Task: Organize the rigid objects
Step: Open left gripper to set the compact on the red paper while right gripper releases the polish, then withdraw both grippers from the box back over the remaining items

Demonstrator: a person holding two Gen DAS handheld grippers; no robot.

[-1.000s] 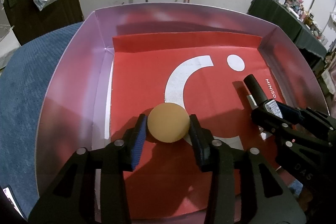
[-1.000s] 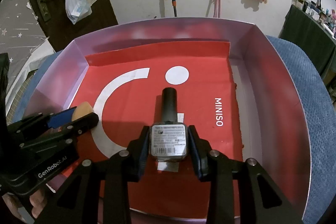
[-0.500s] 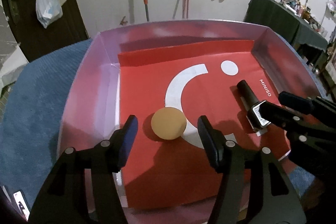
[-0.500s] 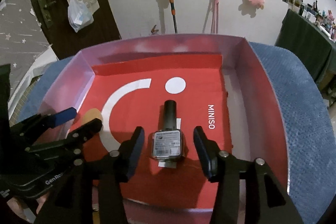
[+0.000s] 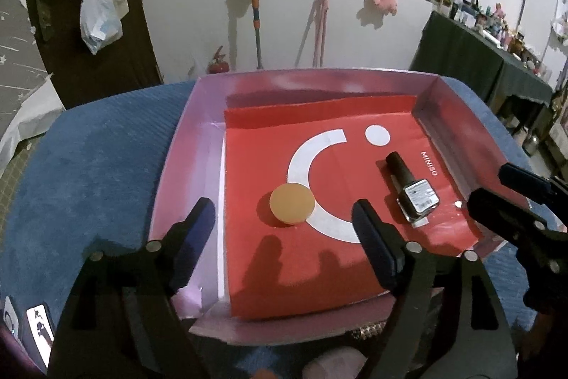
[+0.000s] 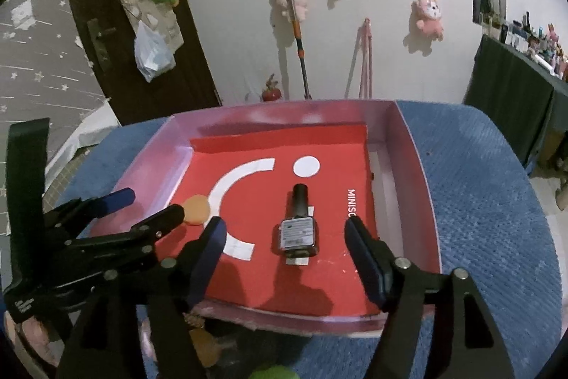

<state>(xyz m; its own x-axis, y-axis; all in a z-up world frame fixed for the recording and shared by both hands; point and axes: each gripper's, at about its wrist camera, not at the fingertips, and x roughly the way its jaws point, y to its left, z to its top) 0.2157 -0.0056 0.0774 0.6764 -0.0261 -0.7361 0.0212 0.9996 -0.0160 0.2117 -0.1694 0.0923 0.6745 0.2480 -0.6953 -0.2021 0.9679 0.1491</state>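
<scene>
A pink box (image 5: 184,144) with a red MINISO liner sits on a blue cloth. An orange round ball (image 5: 291,204) lies on the liner left of centre; it also shows in the right wrist view (image 6: 196,210). A dark nail-polish bottle (image 5: 411,187) with a label on its base lies to its right, also in the right wrist view (image 6: 298,229). My left gripper (image 5: 282,219) is open and empty, raised behind the ball. My right gripper (image 6: 285,233) is open and empty, raised behind the bottle. Each gripper shows at the other view's edge.
The box walls (image 6: 419,173) rise around the liner. The blue cloth (image 6: 497,201) extends to both sides of the box. A dark table (image 5: 479,66) with small items stands at the right. A mop and plush toys hang on the far wall.
Both grippers opened, releasing the ball and the bottle onto the liner, then drew back and up out of the box.
</scene>
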